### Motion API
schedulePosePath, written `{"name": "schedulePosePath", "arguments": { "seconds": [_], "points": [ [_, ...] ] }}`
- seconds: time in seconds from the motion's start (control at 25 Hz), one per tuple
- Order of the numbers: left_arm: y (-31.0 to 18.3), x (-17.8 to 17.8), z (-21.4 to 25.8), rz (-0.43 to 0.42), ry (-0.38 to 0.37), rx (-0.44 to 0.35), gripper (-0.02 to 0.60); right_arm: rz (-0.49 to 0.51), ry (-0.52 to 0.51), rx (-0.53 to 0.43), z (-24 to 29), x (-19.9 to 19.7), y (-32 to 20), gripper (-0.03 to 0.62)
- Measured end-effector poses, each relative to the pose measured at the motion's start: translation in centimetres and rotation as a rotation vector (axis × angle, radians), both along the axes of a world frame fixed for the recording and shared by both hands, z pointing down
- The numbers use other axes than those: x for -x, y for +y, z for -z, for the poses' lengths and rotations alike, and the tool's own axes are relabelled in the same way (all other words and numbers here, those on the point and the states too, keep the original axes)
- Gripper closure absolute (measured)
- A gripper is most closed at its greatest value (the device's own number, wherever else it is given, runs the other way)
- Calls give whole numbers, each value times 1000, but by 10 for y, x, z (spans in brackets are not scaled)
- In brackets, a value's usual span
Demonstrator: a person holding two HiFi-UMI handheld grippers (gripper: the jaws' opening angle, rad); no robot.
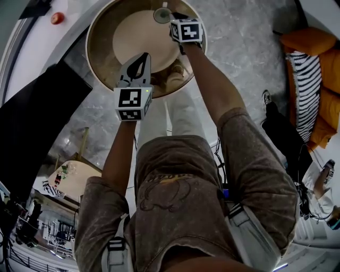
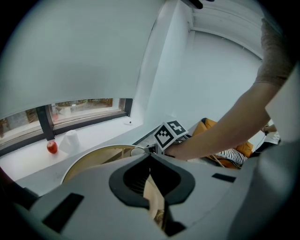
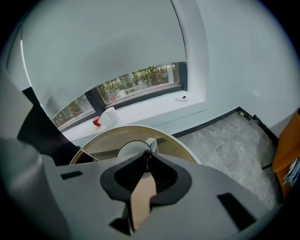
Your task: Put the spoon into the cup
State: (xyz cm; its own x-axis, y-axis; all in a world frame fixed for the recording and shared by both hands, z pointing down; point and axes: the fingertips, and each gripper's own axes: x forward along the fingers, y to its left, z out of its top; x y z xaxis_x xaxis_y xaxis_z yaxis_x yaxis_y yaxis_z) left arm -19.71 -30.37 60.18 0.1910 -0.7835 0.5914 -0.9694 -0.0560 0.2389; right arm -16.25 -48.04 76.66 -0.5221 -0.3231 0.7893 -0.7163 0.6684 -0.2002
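**Spoon poised at the cup:** A person stands over a round bench (image 1: 91,45) w/ a two-finger tool in each hand. The right gripper (image 1: 173,19) hangs just beside the white cup (image 1: 162,15), which sits on the bench's far half. Its fingers are nearly shut & pinch a thin dark sliver at their tips. That sliver is prob. the spoon (image 3: 147,160), but only that bit shows & the bowl end can't be made out in any view. The left gripper (image 1: 144,58) hovers nearer the person, well apart from the cup, fingers closed on nothing.

Risks from here, as a judgement:

- **Weak hold:** the grip sits at the very fingertips, so a knock vs. the cup's rim could twist the spoon or pop it out onto the bench.
- **Unsteadied cup:** the cup looks light & nothing braces it. W/ the left gripper idle, a sideways nudge from the spoon or the right fingers could slide or tip it.
- **Bad release:** letting go too high may bounce the spoon out. Letting go w/ the handle leaning hard on the rim could lever the cup over.
- **Partly blind aim:** the right gripper's own body covers part of the cup's mouth in its view, so a miss to one side is possible.
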Motion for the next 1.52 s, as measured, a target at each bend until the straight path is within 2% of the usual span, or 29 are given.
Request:
{"name": "schedulePosePath", "arguments": {
  "seconds": [0.48,0.88,0.96,1.08,1.2,1.52],
  "points": [
    [4,4,-5,-2,7,14,565,-33,-35,21,-8,-3,5,537],
    [7,-1,-10,-15,23,25,565,-21,-58,9,-5,-2,6,533],
    [7,-2,-11,-20,26,28,565,-21,-61,4,-4,-1,4,512],
    [9,-4,-12,-24,31,34,565,-18,-71,-4,0,1,3,437],
    [8,-5,-11,-24,35,34,565,-11,-75,-11,4,2,3,407],
    [4,-7,3,-29,48,12,565,-2,-65,-53,27,-5,3,403]
  ]
}}
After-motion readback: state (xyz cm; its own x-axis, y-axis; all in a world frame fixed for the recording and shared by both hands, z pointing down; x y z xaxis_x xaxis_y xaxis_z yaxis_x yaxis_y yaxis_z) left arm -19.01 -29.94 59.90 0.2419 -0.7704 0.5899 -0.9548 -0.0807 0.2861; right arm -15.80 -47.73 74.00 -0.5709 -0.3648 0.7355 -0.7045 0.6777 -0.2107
